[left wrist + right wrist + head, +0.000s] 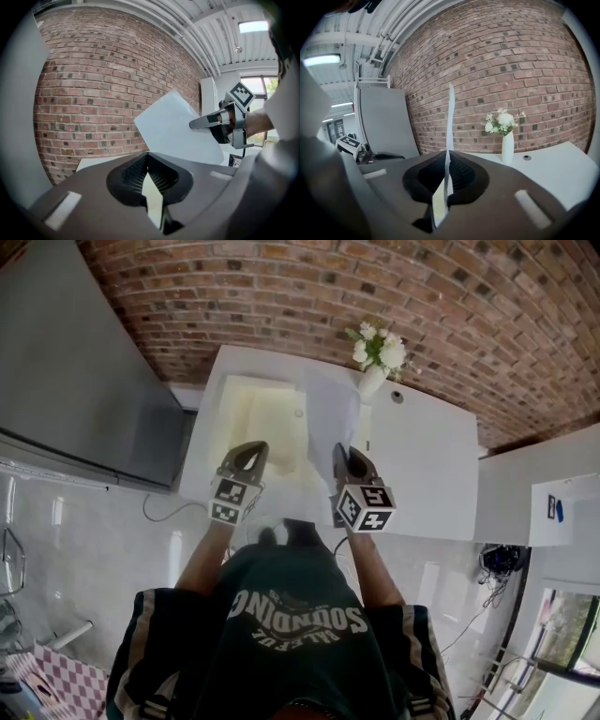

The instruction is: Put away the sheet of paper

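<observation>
The white sheet of paper stands upright over the white table, pinched at its near edge by my right gripper, which is shut on it. In the right gripper view the sheet shows edge-on, rising from between the closed jaws of the right gripper. The left gripper view shows the sheet from its flat side, with the right gripper clamped on its right edge. My left gripper hovers to the left of the sheet, over a cream open compartment. The left gripper has its tips together with nothing between them.
A white vase of white flowers stands at the table's far edge, just right of the sheet, and is also in the right gripper view. A small round hole lies beside it. A grey cabinet stands left; a brick wall runs behind.
</observation>
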Tool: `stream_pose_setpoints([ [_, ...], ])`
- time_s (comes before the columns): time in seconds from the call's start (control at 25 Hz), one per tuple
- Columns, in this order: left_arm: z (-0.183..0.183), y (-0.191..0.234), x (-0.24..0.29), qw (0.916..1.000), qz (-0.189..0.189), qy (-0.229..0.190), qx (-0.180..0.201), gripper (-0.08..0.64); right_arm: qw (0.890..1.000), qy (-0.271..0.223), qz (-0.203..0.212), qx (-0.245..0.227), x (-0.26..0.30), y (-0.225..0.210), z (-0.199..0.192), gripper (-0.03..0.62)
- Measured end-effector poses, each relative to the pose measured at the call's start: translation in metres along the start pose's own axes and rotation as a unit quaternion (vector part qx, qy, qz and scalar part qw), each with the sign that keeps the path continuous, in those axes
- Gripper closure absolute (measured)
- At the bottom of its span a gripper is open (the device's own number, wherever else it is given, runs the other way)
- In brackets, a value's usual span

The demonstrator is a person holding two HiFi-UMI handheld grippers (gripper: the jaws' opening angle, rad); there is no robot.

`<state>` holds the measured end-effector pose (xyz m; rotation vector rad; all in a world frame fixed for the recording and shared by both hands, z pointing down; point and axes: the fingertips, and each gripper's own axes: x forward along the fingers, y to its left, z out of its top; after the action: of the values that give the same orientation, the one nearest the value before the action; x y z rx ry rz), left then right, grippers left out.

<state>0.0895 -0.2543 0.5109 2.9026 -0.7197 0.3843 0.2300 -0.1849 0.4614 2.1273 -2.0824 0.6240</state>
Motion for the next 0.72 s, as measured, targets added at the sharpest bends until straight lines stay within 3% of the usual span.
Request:
stream_pose_setpoints([
  [0.72, -0.032, 0.025, 0.029, 0.9977, 0.03, 0.047, -0.037, 0.551, 0.995, 0.06, 0.065, 0.043, 0.082, 0.0, -0.029, 0.591],
])
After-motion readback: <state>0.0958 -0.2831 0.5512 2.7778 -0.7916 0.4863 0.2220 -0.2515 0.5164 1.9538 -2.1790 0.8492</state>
